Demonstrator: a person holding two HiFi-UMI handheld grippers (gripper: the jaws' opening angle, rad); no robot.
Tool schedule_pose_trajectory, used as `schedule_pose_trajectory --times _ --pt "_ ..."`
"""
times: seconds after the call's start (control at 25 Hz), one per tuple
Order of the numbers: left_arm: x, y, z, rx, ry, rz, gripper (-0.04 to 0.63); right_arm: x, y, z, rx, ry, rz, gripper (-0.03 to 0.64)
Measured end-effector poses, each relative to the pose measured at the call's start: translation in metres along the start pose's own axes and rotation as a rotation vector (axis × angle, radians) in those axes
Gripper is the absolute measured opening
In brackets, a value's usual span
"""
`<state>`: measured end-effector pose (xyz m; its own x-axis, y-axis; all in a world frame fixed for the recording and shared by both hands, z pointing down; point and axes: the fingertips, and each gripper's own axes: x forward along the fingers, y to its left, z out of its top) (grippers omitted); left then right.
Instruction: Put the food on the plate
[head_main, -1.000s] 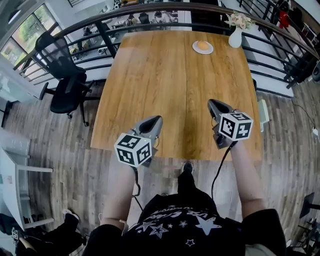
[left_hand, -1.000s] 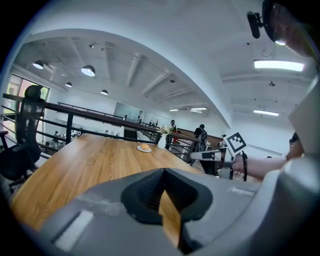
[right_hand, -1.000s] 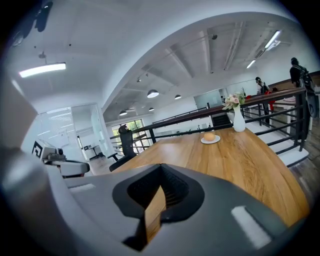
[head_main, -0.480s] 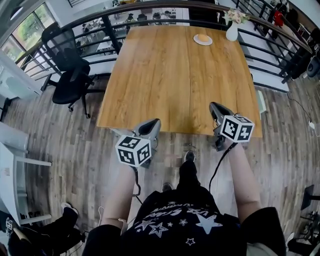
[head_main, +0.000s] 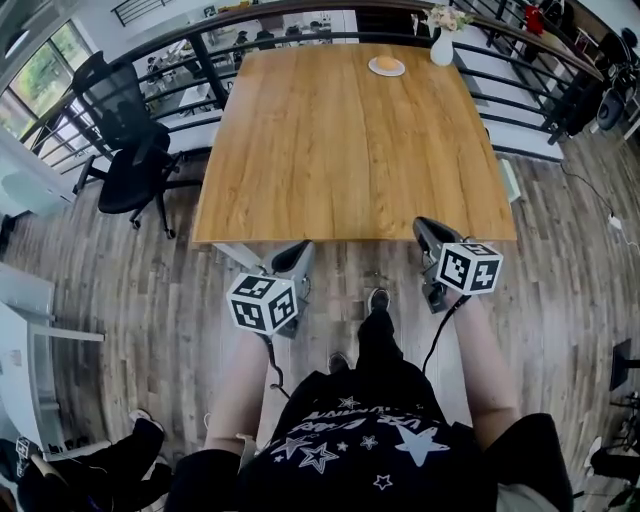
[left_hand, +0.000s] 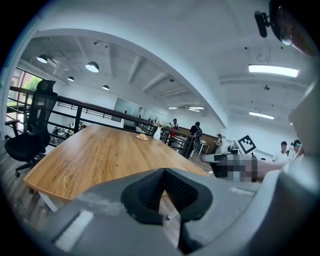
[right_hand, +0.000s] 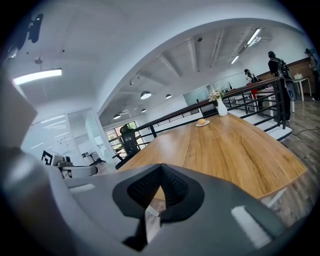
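A round bun lies on a small white plate at the far end of the wooden table. The plate is tiny and distant in the left gripper view, and the same plate is far off in the right gripper view. My left gripper hangs off the table's near edge, over the floor, shut with nothing in it. My right gripper is at the same edge further right, also shut and empty. In each gripper view the jaws meet, left gripper and right gripper.
A white vase with flowers stands just right of the plate. A black railing curves behind the table's far end. A black office chair stands left of the table. People stand far off in the room.
Both grippers have drawn back from above the table's near part to just off its near edge. The table and plate now lie further from me.
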<state>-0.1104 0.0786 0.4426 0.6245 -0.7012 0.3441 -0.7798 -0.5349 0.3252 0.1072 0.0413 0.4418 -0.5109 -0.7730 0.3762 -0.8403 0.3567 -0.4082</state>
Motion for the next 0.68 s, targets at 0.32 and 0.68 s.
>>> schedule_pose_trajectory --times 0.32,0.68 --pt "-0.008 -0.013 -0.013 -0.014 0.012 -0.027 0.002 -0.024 0.006 -0.018 0.028 -0.001 -0.016 -0.002" --pt "-0.015 -0.016 -0.022 -0.036 0.02 -0.048 0.002 -0.035 0.021 -0.028 0.023 0.016 -0.019 -0.002"
